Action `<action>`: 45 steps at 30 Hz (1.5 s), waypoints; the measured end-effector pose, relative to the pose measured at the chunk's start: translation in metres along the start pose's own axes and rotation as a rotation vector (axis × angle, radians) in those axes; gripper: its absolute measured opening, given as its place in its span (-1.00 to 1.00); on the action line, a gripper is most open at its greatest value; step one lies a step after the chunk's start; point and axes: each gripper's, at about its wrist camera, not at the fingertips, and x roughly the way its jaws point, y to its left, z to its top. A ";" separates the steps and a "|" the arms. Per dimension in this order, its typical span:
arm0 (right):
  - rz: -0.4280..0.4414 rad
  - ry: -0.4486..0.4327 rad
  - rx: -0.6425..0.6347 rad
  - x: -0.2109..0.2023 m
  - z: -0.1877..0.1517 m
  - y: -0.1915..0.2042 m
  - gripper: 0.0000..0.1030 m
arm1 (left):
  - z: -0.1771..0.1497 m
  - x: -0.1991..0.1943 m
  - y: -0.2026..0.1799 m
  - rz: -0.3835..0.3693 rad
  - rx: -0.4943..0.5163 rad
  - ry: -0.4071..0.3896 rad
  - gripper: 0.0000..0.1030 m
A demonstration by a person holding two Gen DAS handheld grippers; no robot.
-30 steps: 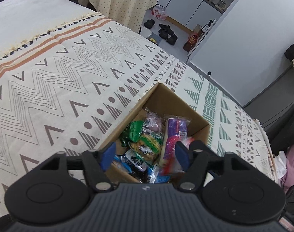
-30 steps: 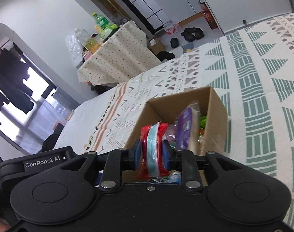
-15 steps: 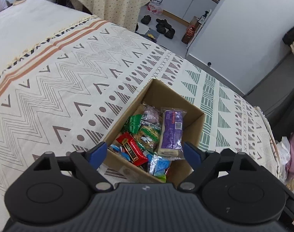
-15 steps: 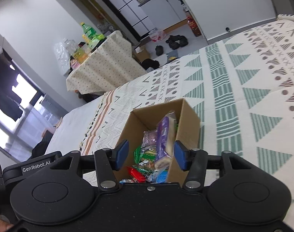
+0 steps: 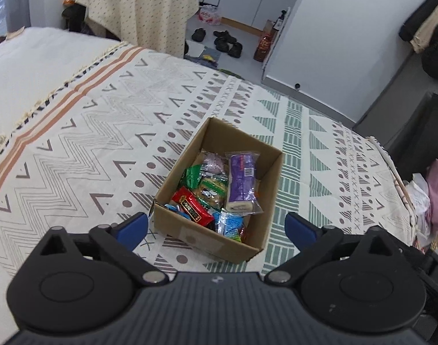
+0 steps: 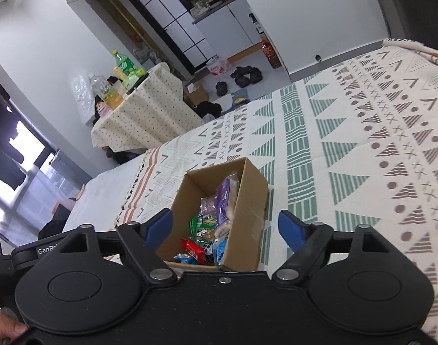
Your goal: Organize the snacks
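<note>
A brown cardboard box [image 5: 207,237] [image 6: 247,215] sits on the patterned blanket and holds several snack packs. Among them lie a purple roll pack [image 5: 241,182] [image 6: 223,201], a red pack [image 5: 191,205] [image 6: 192,247], a green pack [image 5: 192,176] and a blue pack [image 5: 230,224]. My left gripper [image 5: 216,228] hangs above and before the box, its jaws still opening wide, with nothing held between them. My right gripper [image 6: 226,228] is also back from the box with its jaws opening and no snack in them.
The blanket [image 5: 83,143] [image 6: 363,143] covers a bed all around the box. Beyond the bed's far edge stand a cloth-covered table [image 5: 144,8] [image 6: 144,115] with bottles, shoes [image 5: 224,41] on the floor and a white wall. Clothes [image 5: 437,198] lie at the right.
The right gripper let go of the red and blue pack it was shut on and pulled back and up. Both grippers opened wider and rose away from the box.
</note>
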 end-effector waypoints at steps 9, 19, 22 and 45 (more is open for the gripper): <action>-0.012 -0.061 -0.026 -0.055 0.003 0.001 1.00 | -0.011 -0.039 -0.009 0.008 0.078 -0.026 1.00; -0.050 -0.067 -0.071 -0.092 -0.003 0.004 1.00 | -0.024 -0.073 -0.014 0.007 0.131 -0.062 1.00; -0.045 -0.066 -0.074 -0.102 -0.006 0.005 1.00 | -0.030 -0.082 -0.016 0.004 0.154 -0.071 1.00; -0.143 -0.091 -0.144 -0.169 -0.055 0.019 1.00 | -0.079 -0.144 -0.007 -0.077 0.317 -0.137 1.00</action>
